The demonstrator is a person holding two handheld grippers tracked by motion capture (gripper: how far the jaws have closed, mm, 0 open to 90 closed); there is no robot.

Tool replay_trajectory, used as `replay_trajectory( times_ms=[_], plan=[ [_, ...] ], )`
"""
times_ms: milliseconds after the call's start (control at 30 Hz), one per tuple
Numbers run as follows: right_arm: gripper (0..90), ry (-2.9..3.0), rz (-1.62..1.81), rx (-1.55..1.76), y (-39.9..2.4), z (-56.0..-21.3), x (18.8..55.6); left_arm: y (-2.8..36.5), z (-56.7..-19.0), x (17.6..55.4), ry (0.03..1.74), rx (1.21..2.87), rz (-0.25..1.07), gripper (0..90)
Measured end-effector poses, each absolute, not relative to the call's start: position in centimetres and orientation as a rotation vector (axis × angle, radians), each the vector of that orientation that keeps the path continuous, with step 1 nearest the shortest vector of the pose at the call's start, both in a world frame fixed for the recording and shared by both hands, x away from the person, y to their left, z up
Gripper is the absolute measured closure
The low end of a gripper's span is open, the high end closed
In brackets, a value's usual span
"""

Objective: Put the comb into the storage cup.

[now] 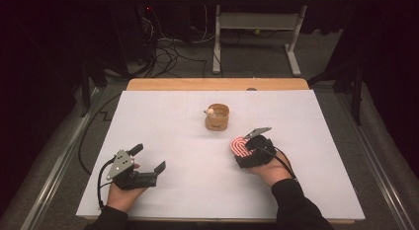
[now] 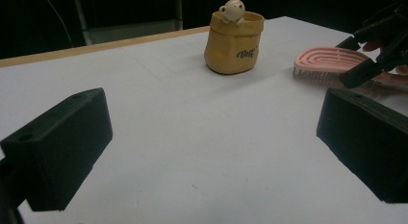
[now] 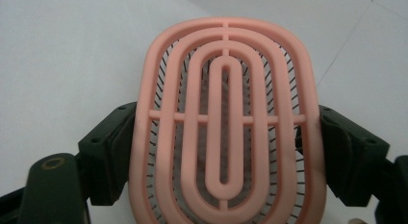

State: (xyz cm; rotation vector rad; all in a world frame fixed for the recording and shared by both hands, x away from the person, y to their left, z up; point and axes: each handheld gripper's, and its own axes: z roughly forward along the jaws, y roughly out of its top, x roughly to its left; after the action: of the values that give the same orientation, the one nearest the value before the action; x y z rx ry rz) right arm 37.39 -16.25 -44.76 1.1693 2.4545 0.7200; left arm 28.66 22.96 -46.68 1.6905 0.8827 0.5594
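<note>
At the left of a white-covered desk, the left gripper rests in a person's hand with its jaws spread wide and nothing between them, pointing across bare surface toward the middle of the desk. Its own camera looks over that bare surface to a small yellow pot with a little bear figure peeking over its rim, standing upright near the far middle of the desk.

To the right, the right gripper has its jaws at both sides of a pink hairbrush, the pads touching the brush's oval head on its two long edges, so the brush appears to be grasped. The brush lies low at the desk, bristles down, a short way in front and to the right of the pot and apart from it.

By the look of it, the pick-up is made or nearly so: the brush is gripped but not clearly lifted. What remains, most likely, is to raise it and carry it toward the pot, while the left gripper waits, released.
</note>
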Motion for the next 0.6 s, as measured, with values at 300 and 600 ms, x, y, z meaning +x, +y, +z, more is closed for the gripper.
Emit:
replay_trajectory(
  times_ms=[300,600],
  plan=[
    [20.4,2.447,0.739,1.145,-16.24,-44.91,37.21,23.09,-46.64,28.64,0.885,1.682,0.562,0.0],
    [20.5,2.445,0.747,1.137,-16.33,-44.81,37.0,23.11,-46.67,28.66,0.882,1.686,0.557,0.0]
  ],
)
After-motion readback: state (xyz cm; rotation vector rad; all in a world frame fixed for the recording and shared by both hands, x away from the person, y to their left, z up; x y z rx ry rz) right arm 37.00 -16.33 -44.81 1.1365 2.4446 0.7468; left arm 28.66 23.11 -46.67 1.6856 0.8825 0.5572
